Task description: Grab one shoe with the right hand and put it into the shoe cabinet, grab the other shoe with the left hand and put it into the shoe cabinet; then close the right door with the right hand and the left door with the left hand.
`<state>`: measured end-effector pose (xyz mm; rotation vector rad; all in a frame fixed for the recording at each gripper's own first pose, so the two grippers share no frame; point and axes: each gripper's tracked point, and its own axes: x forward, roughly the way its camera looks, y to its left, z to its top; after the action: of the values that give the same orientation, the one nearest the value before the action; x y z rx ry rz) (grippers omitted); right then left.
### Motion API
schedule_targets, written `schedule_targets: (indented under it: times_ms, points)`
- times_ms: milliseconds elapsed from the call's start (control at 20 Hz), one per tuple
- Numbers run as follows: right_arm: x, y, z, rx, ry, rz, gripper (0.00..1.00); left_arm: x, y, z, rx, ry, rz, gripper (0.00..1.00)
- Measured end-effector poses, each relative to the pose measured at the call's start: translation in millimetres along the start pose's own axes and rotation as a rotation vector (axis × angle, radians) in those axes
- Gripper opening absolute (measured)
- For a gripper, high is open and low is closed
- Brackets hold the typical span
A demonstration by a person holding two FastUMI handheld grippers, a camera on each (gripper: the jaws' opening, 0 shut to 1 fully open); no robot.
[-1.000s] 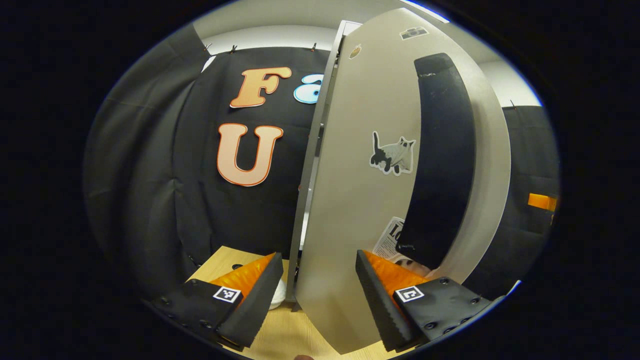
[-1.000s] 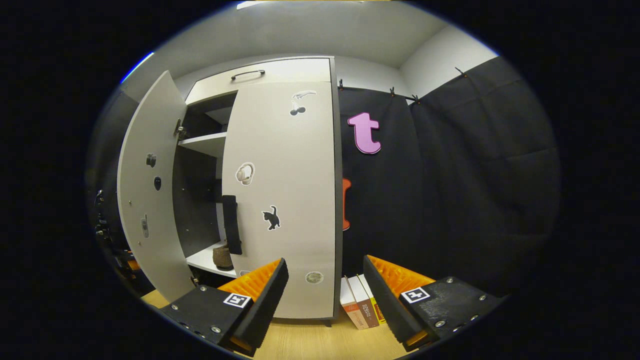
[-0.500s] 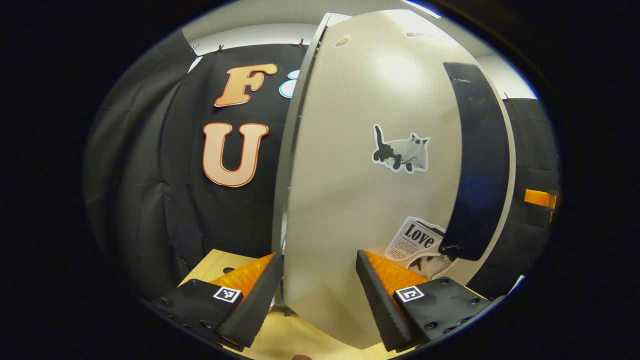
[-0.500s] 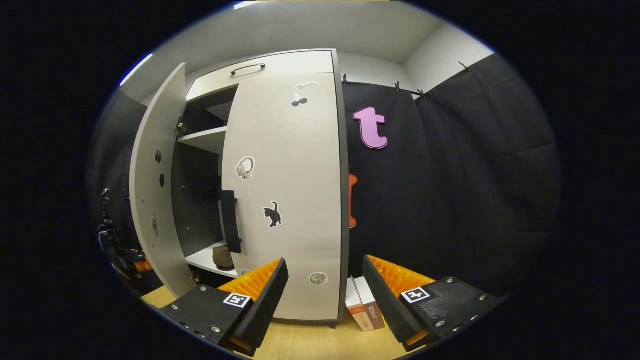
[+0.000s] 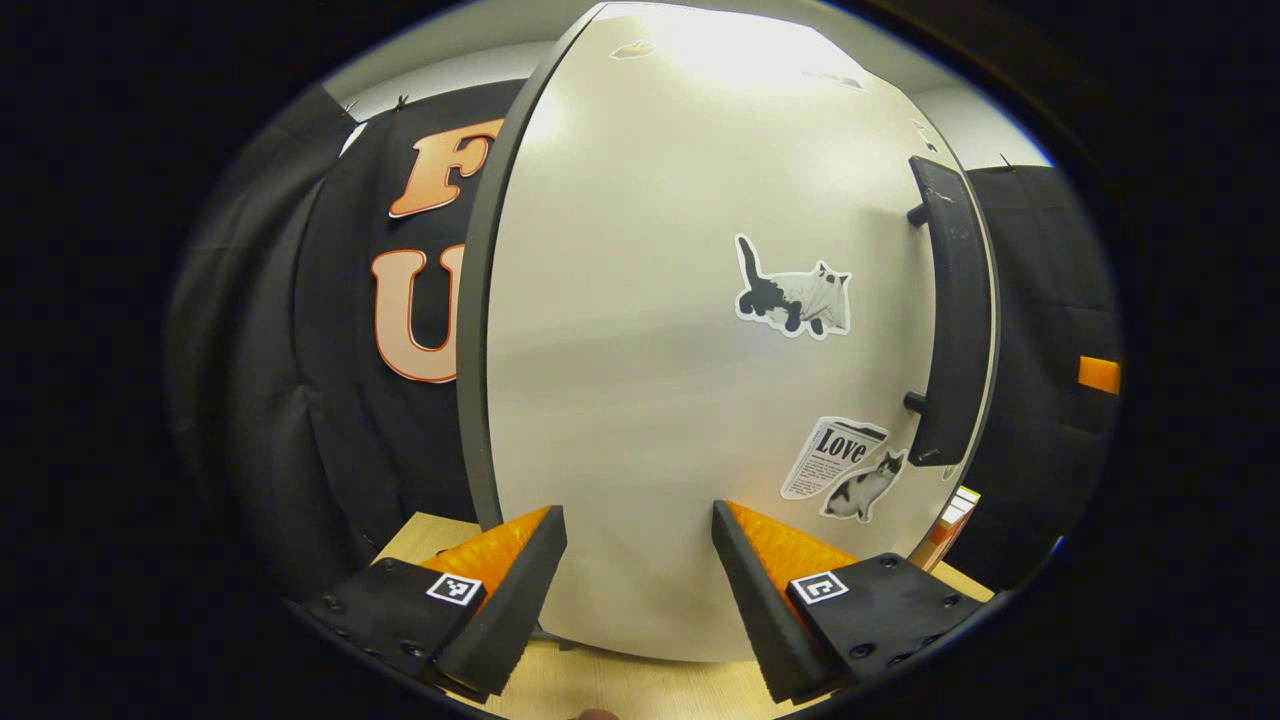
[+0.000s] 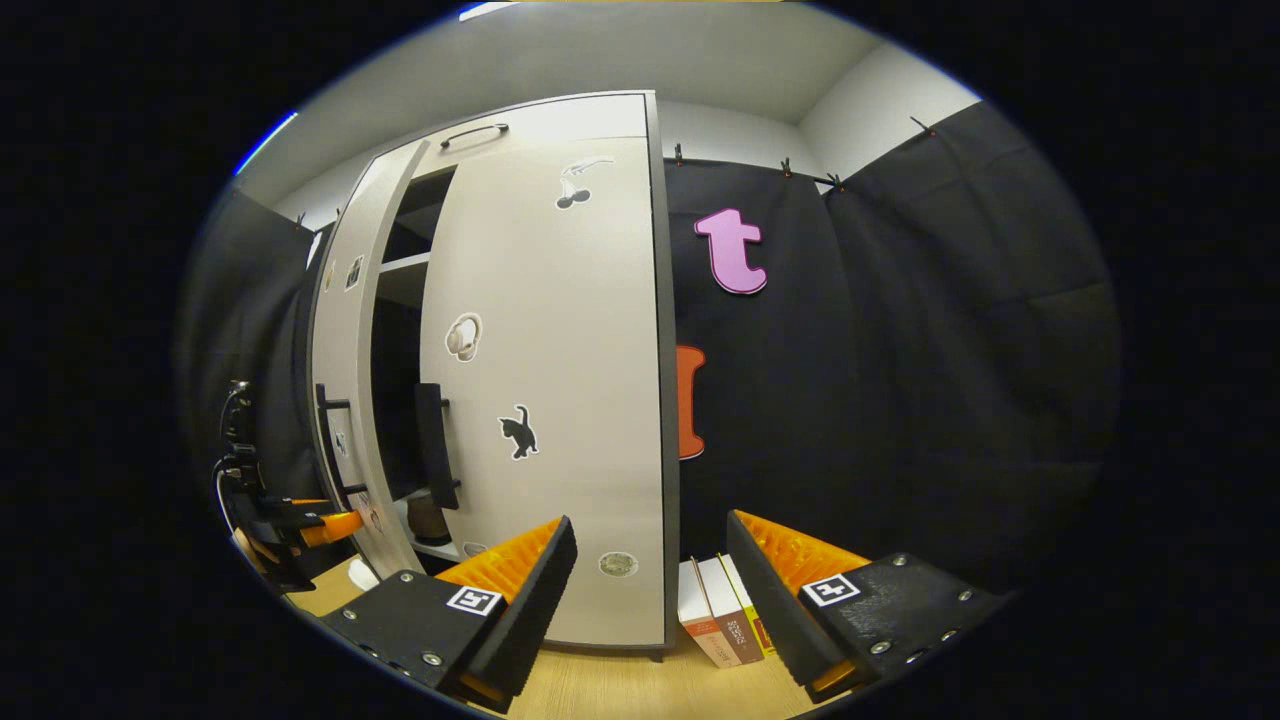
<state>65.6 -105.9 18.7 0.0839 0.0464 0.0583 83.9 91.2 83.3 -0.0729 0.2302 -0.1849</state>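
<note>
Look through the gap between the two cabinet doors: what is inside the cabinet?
In the right gripper view, between the left door and right door, a shelf and one brown shoe show. The doors cover the rest.

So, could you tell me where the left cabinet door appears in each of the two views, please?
Left gripper view: the left door takes up the centre, close ahead of the open left gripper, its dark handle near its right edge.
Right gripper view: the left door stands ajar at centre-left, seen nearly edge-on, beside the right door.
Shared landmark: that dark handle.
</note>
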Motion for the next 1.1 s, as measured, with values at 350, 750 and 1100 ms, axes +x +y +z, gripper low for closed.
schedule_targets:
  times_ms: [350, 750, 1100]
  points:
    - [8, -5, 1, 0.006, 0.021, 0.015, 0.93, -5, -7, 14, -0.003, 0.034, 0.052, 0.97]
    - [-12, 10, 47, 0.010, -0.015, 0.066, 0.93, -114, 8, 129, 0.041, -0.131, 0.041, 0.97]
    - [-47, 15, 104, -0.036, -0.078, 0.025, 0.93, -214, 44, 189, 0.115, -0.215, 0.093, 0.96]
